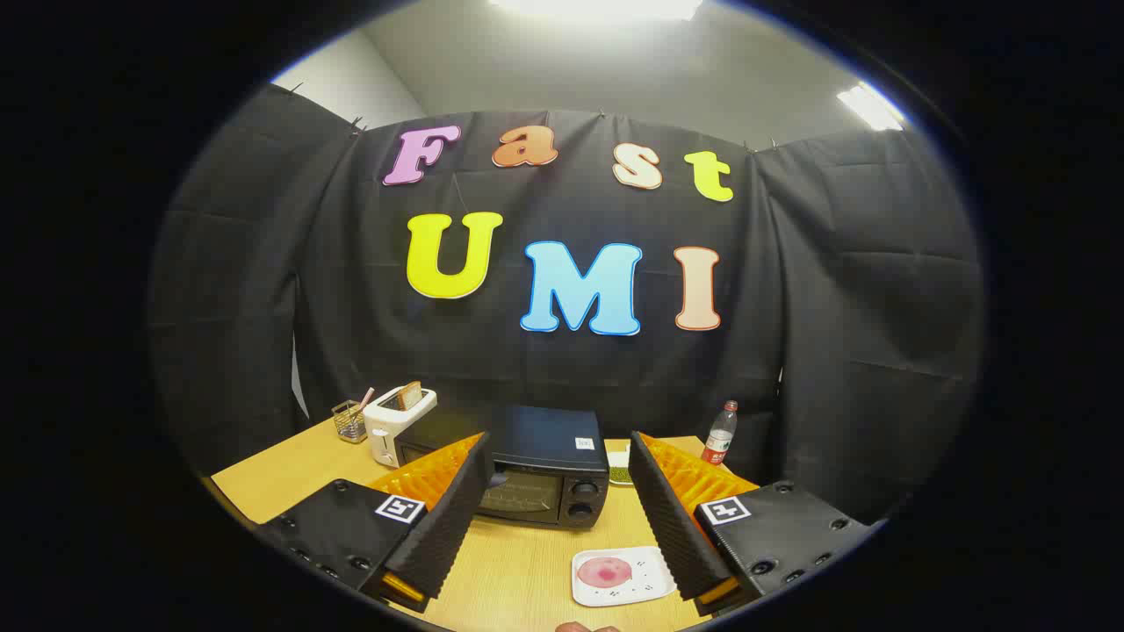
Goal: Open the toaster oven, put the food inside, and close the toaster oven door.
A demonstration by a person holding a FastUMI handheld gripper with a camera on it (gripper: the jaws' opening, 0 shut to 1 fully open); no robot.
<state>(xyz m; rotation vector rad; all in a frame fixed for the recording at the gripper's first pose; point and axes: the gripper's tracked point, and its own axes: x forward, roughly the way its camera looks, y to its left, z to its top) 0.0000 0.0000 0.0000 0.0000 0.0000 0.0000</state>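
One toaster oven (pixel 536 478), door closed, stands on the wooden table (pixel 527 570) beyond the fingers. One pink food item (pixel 604 572) lies on one white plate (pixel 623 577), between the fingers. Gripper (pixel 560 474) spread wide, holding nothing. Behind: one white toaster (pixel 397 421), one wire basket (pixel 349 421), one bottle (pixel 720 434).

The left finger (pixel 443 513) of the claw (pixel 562 518) covers the left part of the toaster oven (pixel 540 478), so the door's handle and left edge cannot be checked. The right finger (pixel 672 518) overlaps the right edge of the white plate (pixel 619 577). The food (pixel 604 572) on it is a pinkish round; its kind is indeterminate. A small container (pixel 619 470) beside the oven is partly hidden. The bottle (pixel 720 434) label is too small to resolve. A rounded object (pixel 587 628) at the near worktop (pixel 527 570) edge is cut off.
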